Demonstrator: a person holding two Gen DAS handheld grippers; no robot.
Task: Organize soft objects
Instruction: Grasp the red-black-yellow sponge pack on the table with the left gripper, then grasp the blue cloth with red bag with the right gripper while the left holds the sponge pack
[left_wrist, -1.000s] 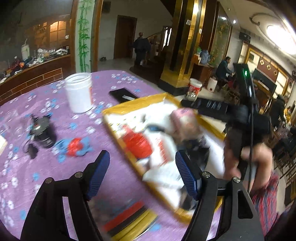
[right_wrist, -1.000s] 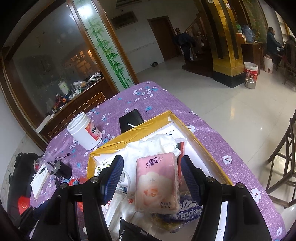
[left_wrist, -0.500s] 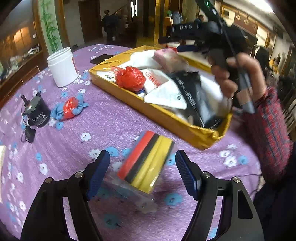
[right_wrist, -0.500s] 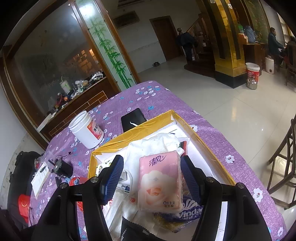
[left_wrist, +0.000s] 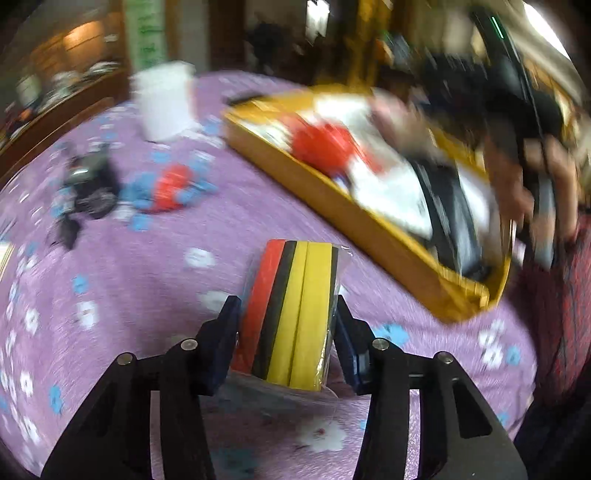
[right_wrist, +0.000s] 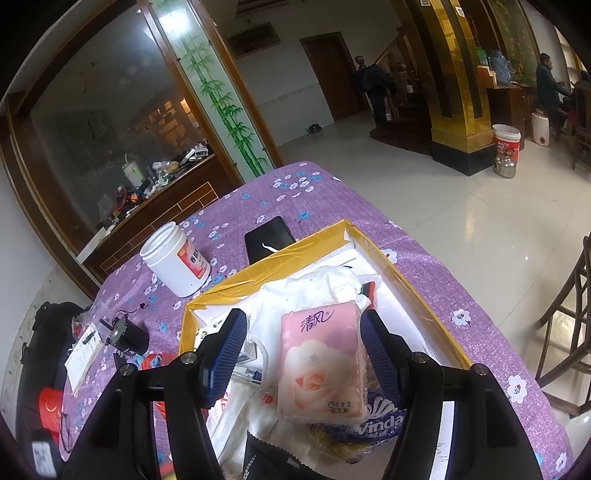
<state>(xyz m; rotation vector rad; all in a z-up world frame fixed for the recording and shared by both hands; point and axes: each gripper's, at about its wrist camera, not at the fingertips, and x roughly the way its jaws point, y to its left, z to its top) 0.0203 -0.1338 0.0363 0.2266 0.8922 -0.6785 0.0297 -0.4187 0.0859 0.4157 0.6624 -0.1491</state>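
- Black motor-like device (left_wrist: 90, 184) lies at the far left of the purple flowered worktop (left_wrist: 155, 280), beside a blue and red soft toy (left_wrist: 168, 186)
- White tub (left_wrist: 164, 103) stands behind them, near the yellow tray's corner
- Left tool (left_wrist: 286, 328) is clamped on a wrapped stack of sponges (left_wrist: 293, 314), red, black and yellow, standing on edge on the worktop in front of the yellow tray (left_wrist: 354, 218)
- Yellow tray holds a red bag (left_wrist: 321, 142), white packets and a black pouch
- Right tool (right_wrist: 304, 343) has its pads spread apart around a pink tissue pack (right_wrist: 319, 362), which lies on the pile in the tray; only the right-hand pad looks to be against it
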